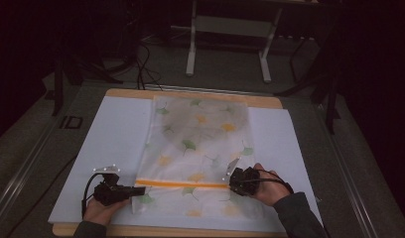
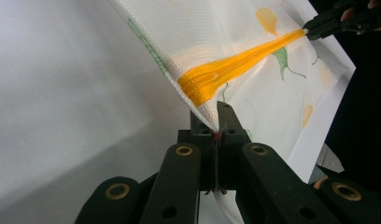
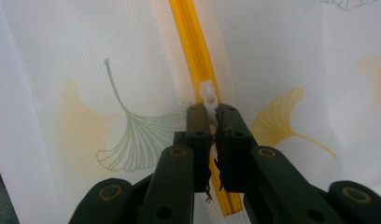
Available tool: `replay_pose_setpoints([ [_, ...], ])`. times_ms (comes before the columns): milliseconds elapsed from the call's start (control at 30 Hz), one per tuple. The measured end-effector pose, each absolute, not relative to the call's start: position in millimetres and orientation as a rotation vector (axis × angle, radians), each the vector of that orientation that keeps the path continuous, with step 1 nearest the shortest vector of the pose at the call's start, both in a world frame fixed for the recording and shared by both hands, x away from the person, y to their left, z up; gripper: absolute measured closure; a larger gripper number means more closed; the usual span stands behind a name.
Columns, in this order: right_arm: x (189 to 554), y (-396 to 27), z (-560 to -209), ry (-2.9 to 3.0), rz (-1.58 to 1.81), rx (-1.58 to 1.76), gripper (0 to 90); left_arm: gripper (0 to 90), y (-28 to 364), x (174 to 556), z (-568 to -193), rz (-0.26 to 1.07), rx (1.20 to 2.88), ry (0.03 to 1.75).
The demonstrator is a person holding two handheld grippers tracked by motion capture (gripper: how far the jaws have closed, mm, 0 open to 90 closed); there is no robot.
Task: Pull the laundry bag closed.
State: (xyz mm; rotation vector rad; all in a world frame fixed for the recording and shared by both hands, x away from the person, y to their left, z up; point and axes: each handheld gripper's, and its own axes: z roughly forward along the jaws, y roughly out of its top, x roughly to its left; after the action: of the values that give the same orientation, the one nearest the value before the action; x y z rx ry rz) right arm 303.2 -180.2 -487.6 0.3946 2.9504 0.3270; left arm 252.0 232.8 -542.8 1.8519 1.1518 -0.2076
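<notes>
High view, bag: my mesh bag [image 1: 198, 148] with its ginkgo-leaf print lies flat on the white sheet [image 1: 116, 134] over the wooden table [image 1: 190, 94], its long axis running away from me.
High view, zipper: the orange zipper [image 1: 183, 184] crosses the bag's near end, side to side.
High view, tools: my left gripper [image 1: 136, 191] sits at the zipper's left end, my right gripper [image 1: 232, 181] at its right end.
Left gripper view, grip: my jaws are clamped on the bag's edge just beside the zipper's end [image 2: 202, 84]; the fabric lifts into a taut ridge toward the other tool [image 2: 314, 28].
Left gripper view, feel: I judge it light, thin and floppy; it wrinkles easily, so one end must stay anchored.
Right gripper view, grip: my jaws are closed on the small white zipper pull [image 3: 208, 100], the orange track [image 3: 191, 42] leading straight ahead.
Right gripper view, hold: the pull is small and likely slippery; I would pinch it squarely and draw along the track, not sideways.
</notes>
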Motion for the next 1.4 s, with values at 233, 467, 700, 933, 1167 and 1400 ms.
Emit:
replay_pose_setpoints([
  [233,302.3,-184.2,-486.4,2.950,0.337,0.416,84.6,88.9,232.4,251.8,-542.6,-0.206,1.851,1.152],
  [467,302.5,-191.6,-485.4,2.947,0.333,0.433,84.5,88.9,233.8,251.9,-542.6,-0.206,1.847,1.153],
  [700,302.5,-201.9,-481.6,2.943,0.347,0.466,84.5,88.9,233.5,251.6,-542.6,-0.205,1.845,1.155],
  [933,302.9,-212.6,-478.0,2.933,0.343,0.503,84.5,88.9,233.3,251.6,-542.6,-0.206,1.845,1.154],
  [1167,302.5,-220.3,-477.7,2.930,0.314,0.515,84.5,88.9,233.4,251.5,-542.6,-0.207,1.844,1.155],
  [1400,301.8,-229.1,-479.6,2.913,0.269,0.533,84.5,88.9,233.7,251.6,-542.7,-0.208,1.845,1.155],
])
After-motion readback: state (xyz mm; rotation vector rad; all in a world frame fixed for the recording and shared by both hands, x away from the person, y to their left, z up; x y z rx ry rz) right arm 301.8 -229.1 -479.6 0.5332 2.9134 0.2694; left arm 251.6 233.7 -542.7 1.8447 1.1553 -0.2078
